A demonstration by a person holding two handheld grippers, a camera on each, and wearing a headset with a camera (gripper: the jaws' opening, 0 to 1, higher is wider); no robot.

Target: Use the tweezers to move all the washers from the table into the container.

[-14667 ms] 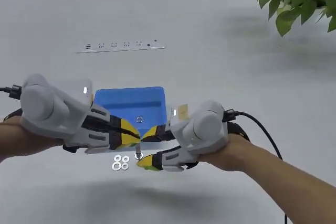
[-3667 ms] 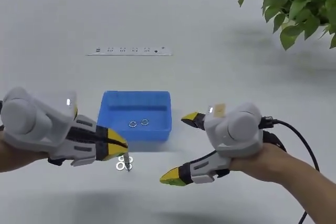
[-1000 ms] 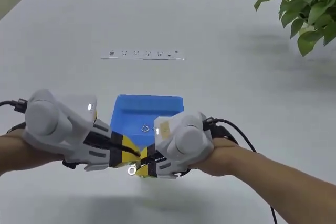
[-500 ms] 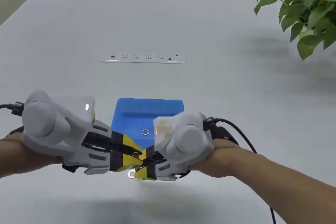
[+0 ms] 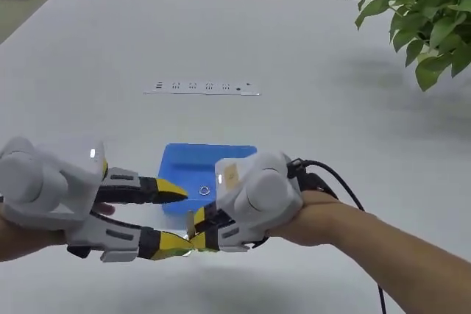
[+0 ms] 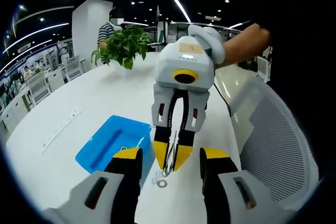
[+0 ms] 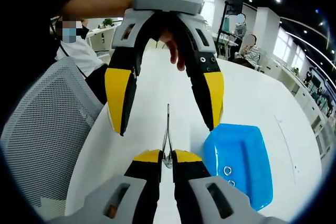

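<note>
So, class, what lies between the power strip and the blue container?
Nothing: in the head view, the stretch of white table between the power strip and the blue container is bare.

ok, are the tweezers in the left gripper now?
No, the tweezers sit clamped in the right gripper; the left gripper stands open.

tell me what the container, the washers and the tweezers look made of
Container: probably plastic. It is an even bright blue and smooth, with a soft sheen.
Washers: likely metal. They are small silvery rings that catch the light.
Tweezers: seemingly steel. They are thin, grey and slightly shiny, but too fine to be sure.
</note>
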